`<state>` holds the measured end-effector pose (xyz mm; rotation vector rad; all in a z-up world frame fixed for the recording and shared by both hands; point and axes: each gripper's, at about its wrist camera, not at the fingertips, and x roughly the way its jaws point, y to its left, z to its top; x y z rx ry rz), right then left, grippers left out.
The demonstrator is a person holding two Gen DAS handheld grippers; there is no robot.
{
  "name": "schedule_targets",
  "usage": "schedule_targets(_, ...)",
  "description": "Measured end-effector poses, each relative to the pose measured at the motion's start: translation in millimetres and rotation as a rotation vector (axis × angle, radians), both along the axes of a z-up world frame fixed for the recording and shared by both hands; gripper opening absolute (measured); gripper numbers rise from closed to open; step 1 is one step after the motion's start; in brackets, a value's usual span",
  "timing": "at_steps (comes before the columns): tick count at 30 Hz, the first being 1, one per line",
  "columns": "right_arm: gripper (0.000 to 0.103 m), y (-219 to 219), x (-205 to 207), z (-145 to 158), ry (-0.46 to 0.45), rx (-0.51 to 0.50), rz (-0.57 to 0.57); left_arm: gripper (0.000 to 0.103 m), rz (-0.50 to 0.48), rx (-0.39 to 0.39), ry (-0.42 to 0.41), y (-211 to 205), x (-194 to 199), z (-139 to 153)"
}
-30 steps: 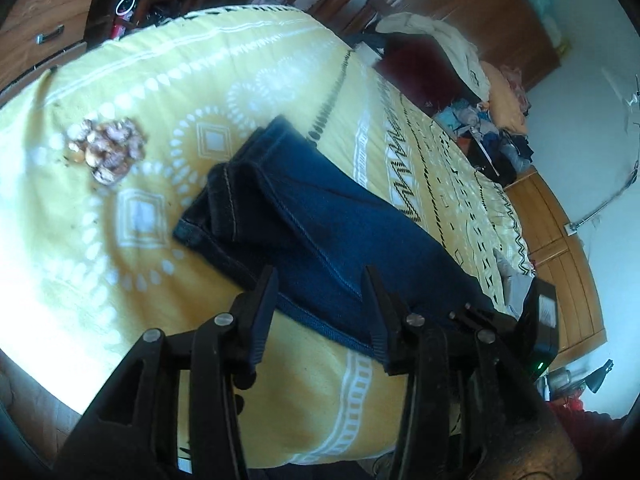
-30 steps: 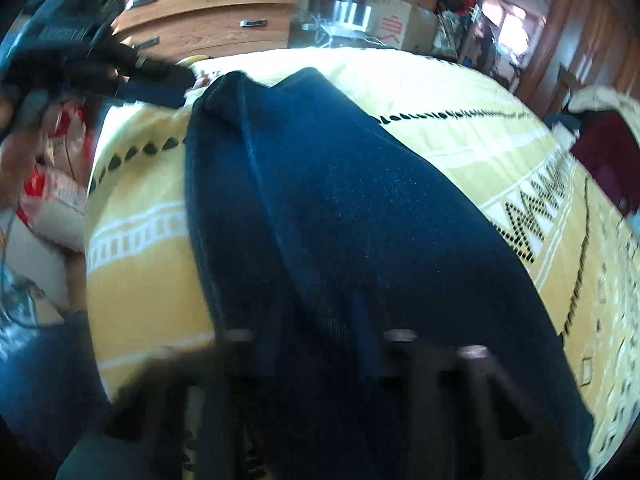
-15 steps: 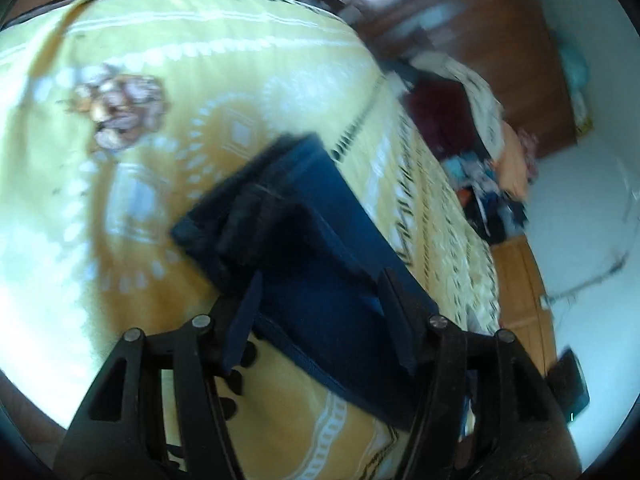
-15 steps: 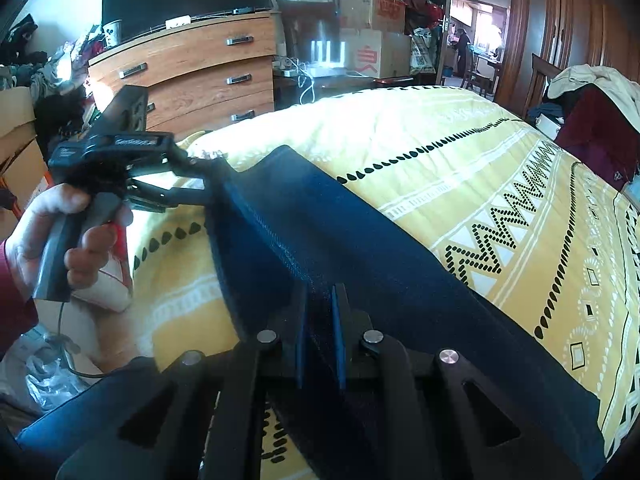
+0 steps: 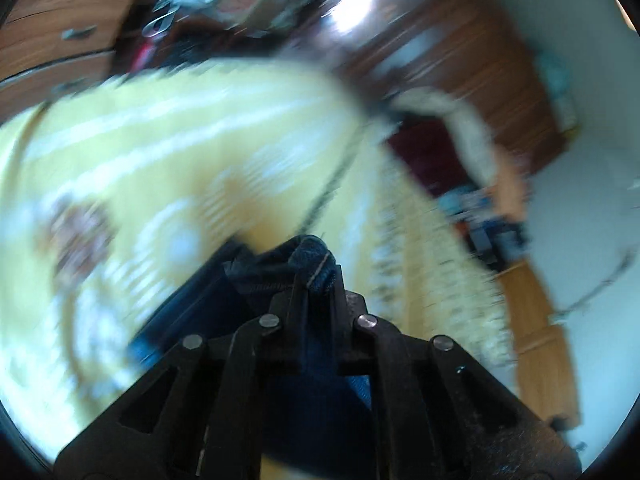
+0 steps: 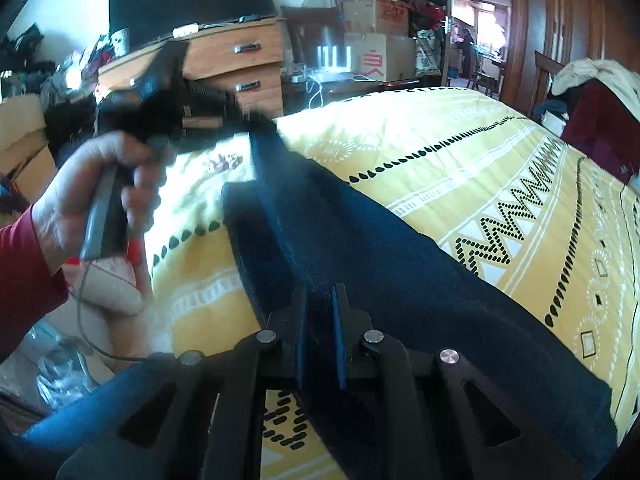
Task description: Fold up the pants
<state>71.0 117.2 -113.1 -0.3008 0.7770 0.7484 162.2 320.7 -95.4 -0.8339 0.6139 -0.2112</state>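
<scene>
Dark blue jeans (image 6: 392,264) lie lengthwise on the yellow patterned bedspread (image 6: 460,152). My right gripper (image 6: 320,292) is shut on their near edge, the denim pinched between its blue pads. In the blurred left wrist view, my left gripper (image 5: 318,276) is shut on a bunched hem of the jeans (image 5: 312,258) and holds it above the bed. The right wrist view shows the left gripper (image 6: 244,120), held by a hand in a red sleeve (image 6: 104,184), lifting the far end of the jeans off the bedspread.
A small heap of brownish bits (image 6: 224,160) lies on the bedspread near the lifted end. A wooden dresser (image 6: 236,68) and cardboard boxes (image 6: 376,40) stand behind the bed. Clothes are piled on a chair (image 6: 600,96) at the right.
The left gripper's jaws went from wide open over the hem to shut on it, and it has lifted that end. The right gripper has risen with the edge it holds.
</scene>
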Motion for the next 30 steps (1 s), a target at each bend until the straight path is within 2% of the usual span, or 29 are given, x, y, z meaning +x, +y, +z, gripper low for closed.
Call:
schedule_targets(2, 0.016, 3.4, 0.5, 0.3, 0.019, 0.024, -0.007, 0.008, -0.011, -0.016, -0.044, 9.9, -5.3, 3.2)
schedule_targets(3, 0.016, 9.8, -1.2, -3.5, 0.014, 0.013, 0.002, 0.008, -0.017, -0.003, -0.037, 16.6, -8.5, -5.9)
schedule_targets(5, 0.017, 18.3, -1.9, -14.4, 0.028, -0.005, 0.013, 0.008, -0.018, -0.004, 0.035, 29.5, -10.4, -36.2)
schedule_targets(7, 0.017, 25.0, -1.4, -33.2, 0.064, -0.027, 0.026, 0.009, -0.015, -0.026, 0.184, 42.5, -9.9, -86.7)
schedule_targets(8, 0.017, 27.2, -0.9, -42.1, 0.082, -0.04, 0.032, 0.01, -0.02, -0.036, 0.221, 45.7, -12.2, -105.6)
schedule_targets(9, 0.018, 30.0, 1.0, -55.3, 0.112, -0.066, 0.038, 0.01, -0.025, -0.046, 0.188, 47.1, -18.1, -112.0)
schedule_targets(12, 0.023, 30.1, -1.3, -63.7, 0.119, -0.087, 0.041, 0.012, -0.032, -0.009, 0.148, 45.5, -25.3, -103.7)
schedule_targets(14, 0.031, 27.1, -2.9, -54.6, 0.12, -0.079, 0.041, 0.013, -0.034, -0.013, 0.13, 45.9, -26.3, -101.8)
schedule_targets(15, 0.033, 21.9, -5.7, -40.8, 0.105, -0.05, 0.045, 0.013, -0.036, -0.019, 0.124, 48.8, -27.8, -102.5)
schedule_targets(17, 0.048, 9.6, -6.6, -17.9, 0.074, 0.016, 0.052, 0.013, -0.032, -0.034, 0.105, 53.1, -36.1, -104.4)
schedule_targets(19, 0.05, -14.7, 6.1, 4.8, 0.059, 0.103, 0.011, 0.013, -0.028, -0.032, 0.091, 55.2, -45.3, -105.8)
schedule_targets(21, 0.05, -32.9, 35.2, 9.2, 0.066, 0.119, -0.053, 0.013, -0.022, -0.032, 0.077, 51.2, -41.5, -101.1)
schedule_targets(23, 0.05, -46.6, 72.8, 2.5, 0.046, 0.083, -0.134, 0.013, -0.019, -0.037, 0.065, 49.2, -40.6, -98.4)
schedule_targets(25, 0.048, -49.9, 106.9, -10.6, 0.076, 0.071, -0.17, 0.013, -0.02, -0.038, 0.063, 49.0, -38.6, -98.8)
schedule_targets(28, 0.043, -35.9, 148.5, -35.0, 0.117, 0.038, -0.156, 0.013, -0.021, -0.032, 0.059, 48.1, -36.1, -99.1)
schedule_targets(30, 0.043, -19.7, 158.2, -49.9, 0.127, 0.001, -0.13, 0.013, -0.018, -0.026, 0.056, 47.8, -39.9, -97.3)
